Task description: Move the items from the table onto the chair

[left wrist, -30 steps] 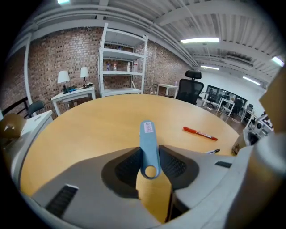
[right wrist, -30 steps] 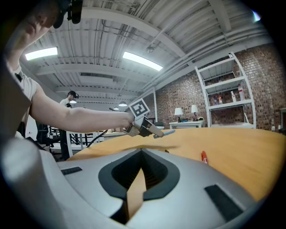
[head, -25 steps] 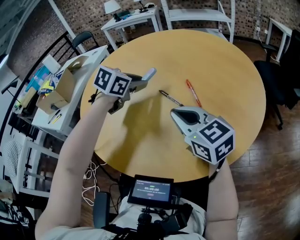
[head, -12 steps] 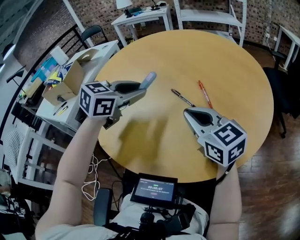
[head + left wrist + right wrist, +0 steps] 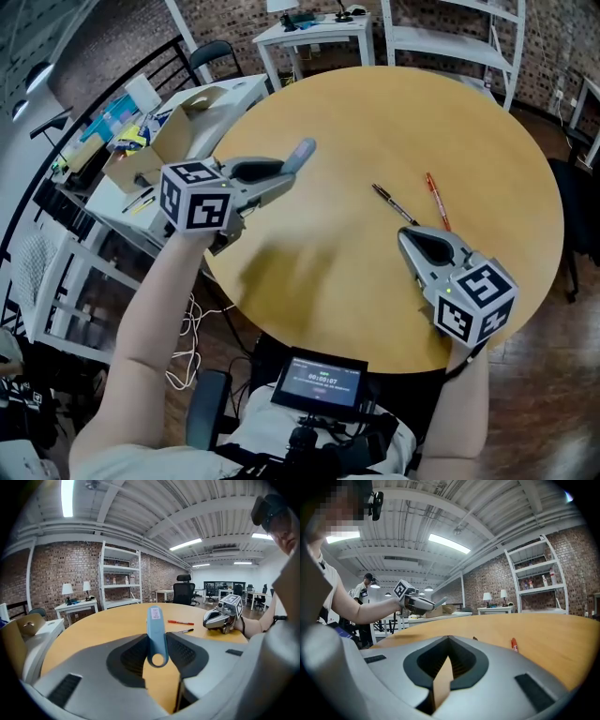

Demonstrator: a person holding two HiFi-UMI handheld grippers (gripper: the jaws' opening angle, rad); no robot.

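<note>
- Brown cardboard box, open-topped, stands on a white side desk just off the surface's left edge. More of this side shows than a second ago, since the head has turned left.
- Left tool: jaws partway closed and clamped on a light-blue flat plastic stick with a round hole at its near end, held clear above the round tan wooden surface. Its marker cube now hangs at the surface's left rim rather than over the wood. I judge that the carry to a chair has begun. A black chair stands beyond the desk, but I cannot tell if it is the one meant.
- Black pen and red pen lie near each other, not touching, right of centre. Both are yet to go.
- Right tool: jaws together, holding nothing, pointed toward the black pen's near end.
- Room: brick walls, white metal shelving, dark wooden floor.
</note>
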